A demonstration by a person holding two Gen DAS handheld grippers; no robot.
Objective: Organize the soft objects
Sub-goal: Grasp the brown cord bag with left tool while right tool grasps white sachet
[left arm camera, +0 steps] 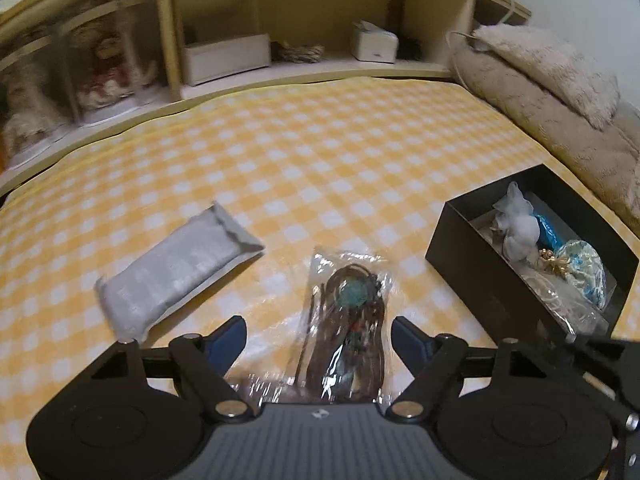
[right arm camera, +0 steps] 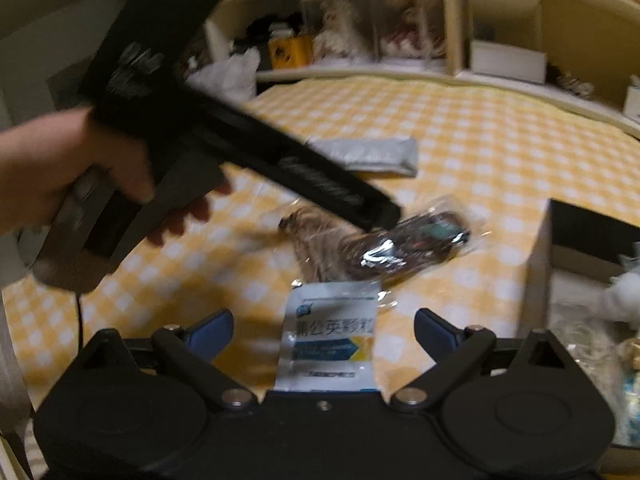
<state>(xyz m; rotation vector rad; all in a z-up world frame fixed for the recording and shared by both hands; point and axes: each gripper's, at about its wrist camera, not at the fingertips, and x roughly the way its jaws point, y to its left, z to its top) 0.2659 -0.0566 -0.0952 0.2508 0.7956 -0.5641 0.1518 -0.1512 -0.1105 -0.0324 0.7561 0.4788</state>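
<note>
Closest to my left gripper (left arm camera: 318, 340) is the clear plastic bag (left arm camera: 347, 312) with a brown cord and a teal stone inside. It lies flat on the yellow checked cover (left arm camera: 320, 152), low in the middle of the left wrist frame, right between the blue pads (left arm camera: 228, 342). The jaws stand apart and nothing is pinched yet, so I guess I'm lining up to grab it lengthwise.

Same deal on the right: my right gripper (right arm camera: 324, 338) is spread wide around a white and blue sachet (right arm camera: 332, 340), bottom centre of its view, not touching it.

The black box (left arm camera: 476, 256) at the right edge already holds a white pouch (left arm camera: 520, 228) and some blue stuff, so that's probably where everything goes. The grey pouch (left arm camera: 176, 268) waits off to the left.
</note>
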